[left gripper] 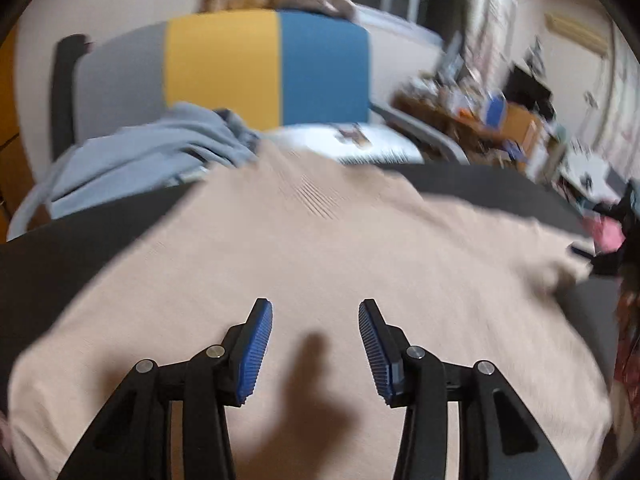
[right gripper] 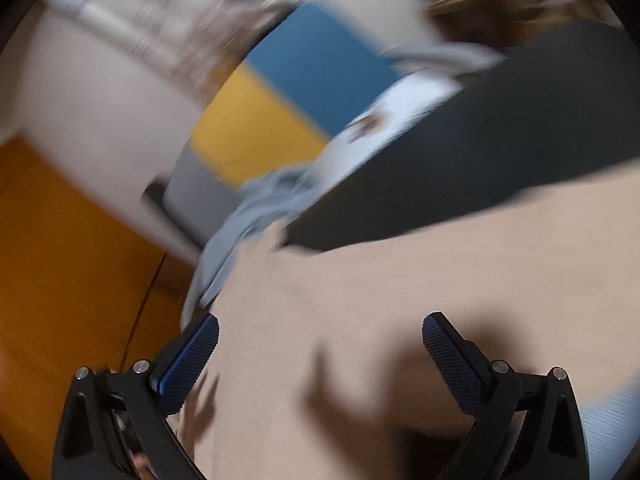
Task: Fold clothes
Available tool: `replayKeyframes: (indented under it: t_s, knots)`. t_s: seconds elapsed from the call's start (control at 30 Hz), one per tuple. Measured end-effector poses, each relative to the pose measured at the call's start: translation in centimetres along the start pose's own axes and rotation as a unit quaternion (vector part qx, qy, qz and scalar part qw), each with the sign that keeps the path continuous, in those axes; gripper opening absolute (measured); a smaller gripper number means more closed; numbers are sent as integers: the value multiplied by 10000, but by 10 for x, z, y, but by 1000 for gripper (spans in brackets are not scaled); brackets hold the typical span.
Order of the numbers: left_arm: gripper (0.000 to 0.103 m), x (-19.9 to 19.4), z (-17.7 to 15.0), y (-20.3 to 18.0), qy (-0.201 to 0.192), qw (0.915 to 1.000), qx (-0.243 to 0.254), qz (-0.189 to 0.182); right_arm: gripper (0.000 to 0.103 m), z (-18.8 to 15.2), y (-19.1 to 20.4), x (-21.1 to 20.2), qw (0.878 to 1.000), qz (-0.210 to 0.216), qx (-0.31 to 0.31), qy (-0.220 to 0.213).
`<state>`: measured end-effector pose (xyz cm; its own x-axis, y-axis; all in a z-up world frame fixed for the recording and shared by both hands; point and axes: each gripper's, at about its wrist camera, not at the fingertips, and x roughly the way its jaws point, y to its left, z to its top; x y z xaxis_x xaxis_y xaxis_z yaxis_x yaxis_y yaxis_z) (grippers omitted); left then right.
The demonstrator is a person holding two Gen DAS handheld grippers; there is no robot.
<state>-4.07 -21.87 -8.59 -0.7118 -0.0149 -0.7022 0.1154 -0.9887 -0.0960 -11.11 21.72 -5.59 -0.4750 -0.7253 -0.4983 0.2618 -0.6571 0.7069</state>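
Note:
A beige garment point(left gripper: 304, 248) lies spread flat over a dark table point(left gripper: 60, 264), and the left wrist view looks down on it. My left gripper point(left gripper: 315, 304) hovers over its near part, open, with only its own shadow on the cloth between the blue pads. In the blurred, tilted right wrist view the same beige garment point(right gripper: 400, 280) fills the lower half. My right gripper point(right gripper: 322, 320) stands wide open above its edge and holds nothing. The table point(right gripper: 480, 152) shows dark beyond the cloth.
A crumpled grey-blue garment point(left gripper: 140, 160) point(right gripper: 256, 208) lies at the table's far left, next to a white printed item point(left gripper: 368, 144) point(right gripper: 392, 116). Behind stands a chair back in grey, yellow and blue point(left gripper: 224, 68). Cluttered shelves point(left gripper: 500, 120) fill the right background.

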Motion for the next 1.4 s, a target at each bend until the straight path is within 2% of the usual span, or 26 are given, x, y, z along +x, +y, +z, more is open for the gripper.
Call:
replayKeyframes:
  t_s: [0.07,0.1,0.13,0.17,0.23,0.33,0.5,0.73,0.83,0.87,0.9,0.93,0.97,1.07,1.17,1.3,1.4]
  knots:
    - [46,9,-10,-12,241,9997,79,-69,103,2,-39,-53,9971,-512,424,-375]
    - [46,16,-15,-12,471,9989,18,-65,103,1,-61,-80,9927,-802,689,-582]
    - [49,17,-18,-11,495,9987,-65,-46,103,0,-80,-104,9873,-1039,936,-758]
    - [51,16,-20,-8,516,9985,-188,-69,103,-1,-95,-118,9833,-1138,1134,-853]
    - [64,18,-22,2,561,9970,-496,-192,103,-4,-126,-141,9755,-1204,1579,-950]
    - [63,20,-24,14,551,9947,-776,-398,103,-3,-158,-150,9643,-933,2142,-1243]
    - [65,17,-27,12,547,9958,-663,-328,103,20,-161,-141,9523,-1264,2302,-1556]
    - [66,19,-25,18,511,9943,-783,-503,103,50,-155,-122,9447,-2261,1612,-1743]
    - [66,22,-22,18,506,9944,-777,-512,103,54,-162,-133,9440,-2155,1657,-1871]
    - [66,23,-21,18,503,9943,-783,-520,93,54,-166,-136,9437,-2110,1703,-1896]
    - [66,23,-21,18,500,9942,-789,-529,76,54,-171,-136,9431,-2102,1784,-1856]
    - [66,24,-21,18,497,9941,-794,-537,22,53,-177,-135,9424,-2087,1898,-1798]
    - [66,24,-20,18,495,9941,-800,-546,8,52,-186,-131,9410,-2049,2100,-1689]
    - [66,24,-20,18,489,9939,-814,-556,8,52,-200,-130,9378,-1768,2410,-1769]
    - [66,24,-21,17,485,9940,-811,-546,9,64,-193,-125,9453,-1667,2331,-1561]
    - [67,24,-21,17,482,9943,-791,-528,9,86,-141,-99,9685,-1601,1394,-1299]
    - [67,24,-20,18,476,9942,-796,-538,9,99,-96,-62,9822,-1534,607,-895]
